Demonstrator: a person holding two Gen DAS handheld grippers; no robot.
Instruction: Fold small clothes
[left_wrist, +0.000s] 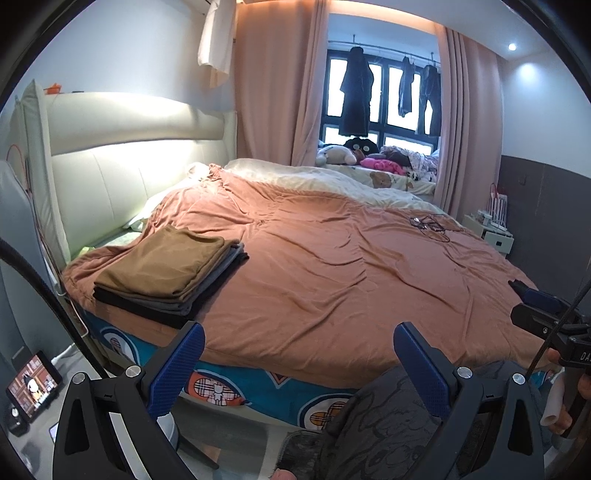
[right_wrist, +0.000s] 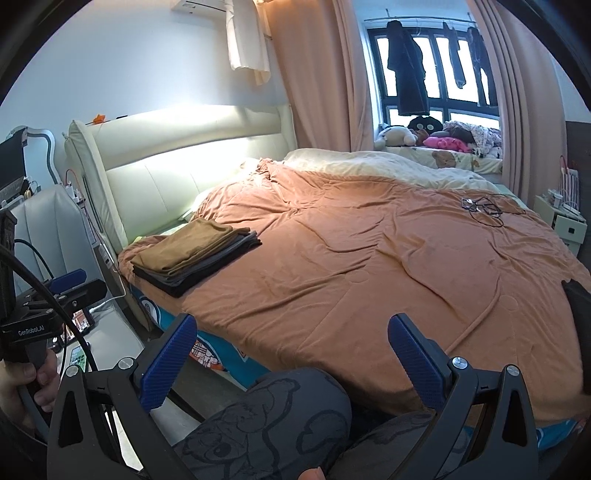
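Note:
A stack of folded clothes (left_wrist: 168, 273), brown on top with grey and black below, lies on the near left corner of the bed's orange blanket (left_wrist: 332, 266). It also shows in the right wrist view (right_wrist: 195, 254). My left gripper (left_wrist: 299, 363) is open and empty, held off the bed's near edge, right of the stack. My right gripper (right_wrist: 291, 356) is open and empty, also off the near edge. A dark cloth (right_wrist: 578, 299) lies at the blanket's right edge, mostly cut off. The right gripper's body shows at the right of the left wrist view (left_wrist: 546, 317).
A tangle of cables (left_wrist: 430, 223) lies on the far right of the blanket. A padded headboard (left_wrist: 122, 162) stands at the left. Stuffed toys (left_wrist: 336, 153) sit by the window. A tablet (left_wrist: 33, 387) stands on the floor at left. My patterned-trousered knees (right_wrist: 273, 417) are below.

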